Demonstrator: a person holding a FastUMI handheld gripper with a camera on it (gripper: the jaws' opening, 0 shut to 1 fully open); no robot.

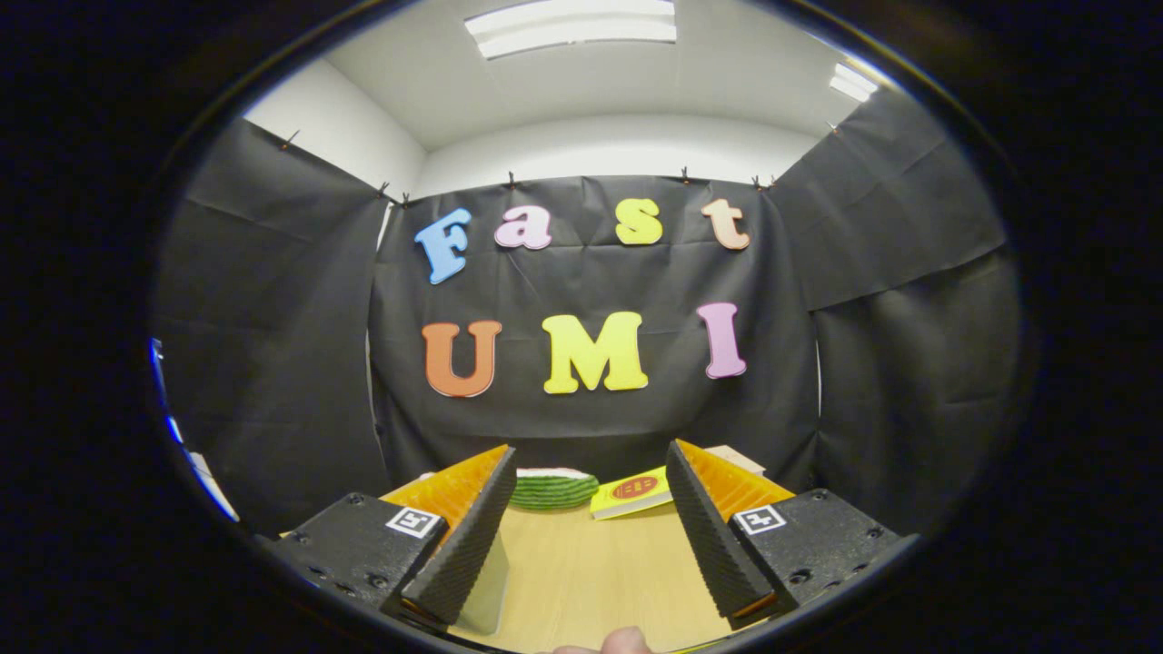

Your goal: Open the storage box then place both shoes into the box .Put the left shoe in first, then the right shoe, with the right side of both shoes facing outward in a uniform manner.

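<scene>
My gripper (591, 468) is open above a light wooden table (591, 572), held level and facing the booth's back wall. Nothing sits between the fingers. Against the inner side of the left finger (463, 536) stands a pale, thin upright panel (488, 574); I cannot tell what it belongs to. A person's fingertip (622, 641) shows at the near edge of the table, below the gap between the fingers.
Beyond the fingers, at the table's far edge, lie a green striped rounded object (551, 489) and a yellow flat packet with a red label (631, 495). A beige corner (740, 459) shows behind the right finger. Black cloth walls close in the back and both sides.
</scene>
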